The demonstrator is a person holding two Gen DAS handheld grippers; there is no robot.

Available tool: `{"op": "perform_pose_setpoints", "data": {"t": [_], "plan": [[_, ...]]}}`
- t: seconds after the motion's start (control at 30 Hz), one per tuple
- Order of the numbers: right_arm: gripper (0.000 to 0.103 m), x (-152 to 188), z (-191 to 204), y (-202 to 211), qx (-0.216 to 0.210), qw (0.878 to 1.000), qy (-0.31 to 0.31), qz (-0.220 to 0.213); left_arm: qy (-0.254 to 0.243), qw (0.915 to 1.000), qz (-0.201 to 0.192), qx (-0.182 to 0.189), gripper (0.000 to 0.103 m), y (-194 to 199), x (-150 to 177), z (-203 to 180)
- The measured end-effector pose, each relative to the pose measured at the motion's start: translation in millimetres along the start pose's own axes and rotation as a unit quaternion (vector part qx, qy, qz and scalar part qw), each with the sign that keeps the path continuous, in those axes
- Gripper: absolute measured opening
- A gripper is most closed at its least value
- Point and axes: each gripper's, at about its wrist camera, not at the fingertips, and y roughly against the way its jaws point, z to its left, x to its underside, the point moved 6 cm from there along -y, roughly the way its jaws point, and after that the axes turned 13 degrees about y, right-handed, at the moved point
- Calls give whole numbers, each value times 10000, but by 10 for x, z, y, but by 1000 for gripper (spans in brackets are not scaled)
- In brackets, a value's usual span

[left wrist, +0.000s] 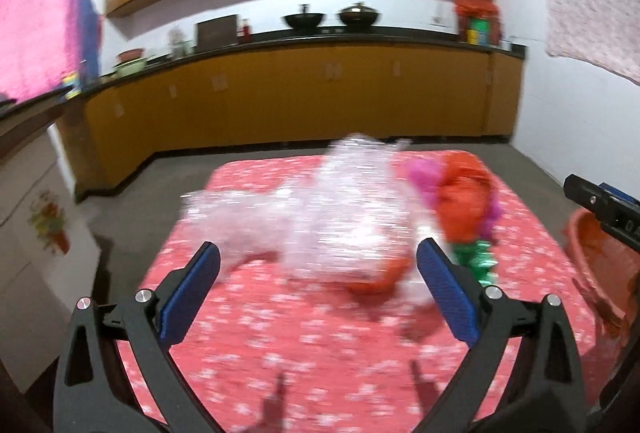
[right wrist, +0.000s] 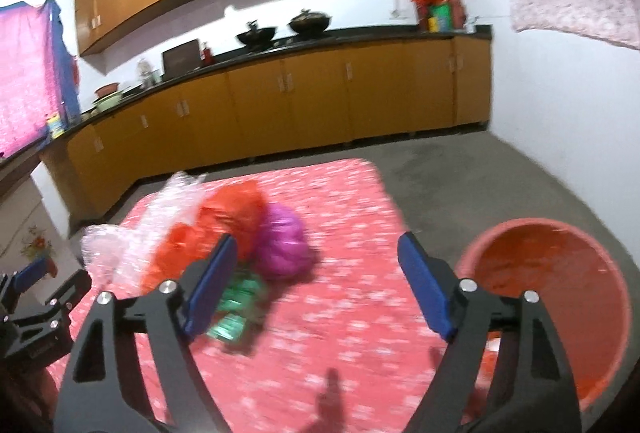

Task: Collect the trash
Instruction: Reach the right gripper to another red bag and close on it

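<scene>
A pile of trash lies on a table with a red flowered cloth [left wrist: 312, 345]. It holds clear bubble wrap [left wrist: 320, 217], an orange plastic bag [left wrist: 464, 201], a magenta bag [right wrist: 284, 241] and a green wrapper [right wrist: 236, 309]. My left gripper [left wrist: 320, 273] is open and empty, just short of the bubble wrap. My right gripper [right wrist: 316, 269] is open and empty, above the cloth to the right of the magenta bag. An orange-red bucket [right wrist: 552, 297] stands on the floor right of the table; its rim also shows in the left wrist view [left wrist: 600, 253].
Yellow kitchen cabinets [left wrist: 304, 97] with a dark counter run along the far wall, with pots [left wrist: 304, 19] on top. Grey floor [right wrist: 460, 173] lies between table and cabinets. A white wall [right wrist: 560, 105] stands at the right. The left gripper shows at the left edge of the right wrist view [right wrist: 36, 309].
</scene>
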Motion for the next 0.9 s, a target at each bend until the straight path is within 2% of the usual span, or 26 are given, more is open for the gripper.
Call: {"op": "perform_pose_setpoints", "data": {"t": [0.13,0.27,0.53,0.6,0.67,0.9], "plan": [[80,-95,331,-316,-186,9997,-72,166,163,9996,-15,-217,98,-131,-70,298],[80,-167,569,-613,-91,9997,-74,208,373,9989,-17,-288,98,-218,-107,508],[80,-166,728,-995,164,9990,135,404,456,9986,67,-259,98,-337,-81,538],[72,-145,751,-1048,191,9985,251,451,464,9986,79,-227,98,-356,-75,515],[57,-111,780,-1070,120,9980,339,515,471,9987,92,-191,98,-366,-79,495],[52,-84,737,-914,-71,9989,296,357,413,9991,109,-7,98,-371,-122,288]]}}
